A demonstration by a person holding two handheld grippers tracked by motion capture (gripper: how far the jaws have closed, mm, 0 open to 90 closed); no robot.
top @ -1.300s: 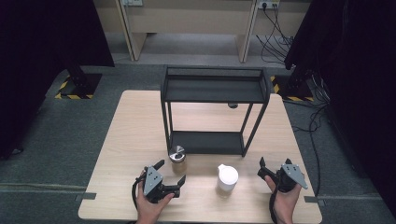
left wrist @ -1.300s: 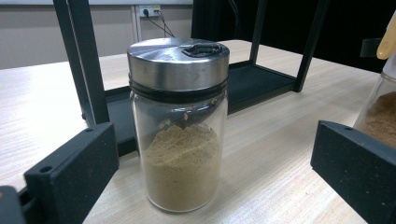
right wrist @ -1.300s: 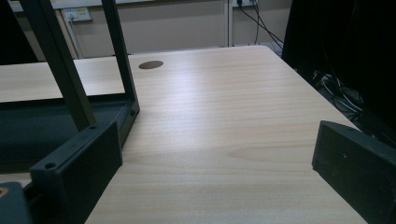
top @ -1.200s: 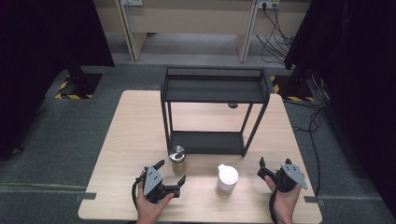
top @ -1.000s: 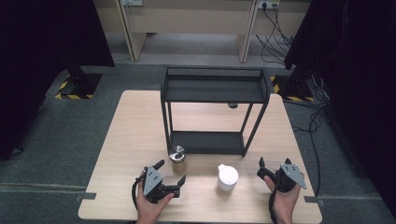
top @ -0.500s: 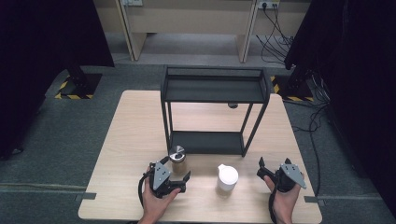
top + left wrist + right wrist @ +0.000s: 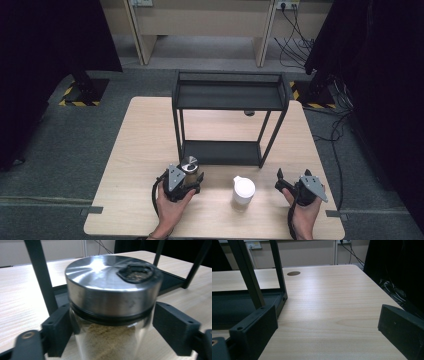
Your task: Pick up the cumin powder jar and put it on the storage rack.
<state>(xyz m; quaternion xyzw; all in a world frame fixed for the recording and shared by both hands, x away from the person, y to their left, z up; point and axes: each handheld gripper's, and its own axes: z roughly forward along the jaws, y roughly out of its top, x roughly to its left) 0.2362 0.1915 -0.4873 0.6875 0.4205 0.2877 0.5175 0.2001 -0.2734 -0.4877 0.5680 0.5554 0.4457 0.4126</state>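
On the table [image 7: 140,145], left gripper [image 7: 110,322] jaws have just closed around the spice jar [image 7: 112,305]; right gripper [image 7: 329,327] jaws apart.

High view: fixed overhead, looks forward and down on the whole tabletop [image 7: 145,145], black rack [image 7: 230,95] mid-frame. Left gripper view: low, very close on the spice jar [image 7: 112,302], rack legs behind. Right gripper view: low along the tabletop, rack at frame left. All three share rack and tabletop.
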